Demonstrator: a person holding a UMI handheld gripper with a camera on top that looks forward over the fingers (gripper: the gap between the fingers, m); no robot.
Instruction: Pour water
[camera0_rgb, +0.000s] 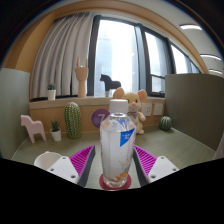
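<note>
One water bottle (117, 147) is standing upright between the gripper (113, 166) fingers, near and dead centre, its long axis running vertical with the white cap up. Both pink pads (82, 160) are flanking it left and right and appearing to press on its sides, though contact at the right pad is hard to confirm; reading it as clamped on the bottle. Bottle base is sitting low between the fingertips, possibly resting on the table (185, 145). No receiving cup is showing. Far behind, a stuffed toy (135, 108), a green cactus (72, 119) to the left and a pink toy horse (34, 127) further left are lining the windowsill area. A tilt for pouring would be turning on that vertical axis.
</note>
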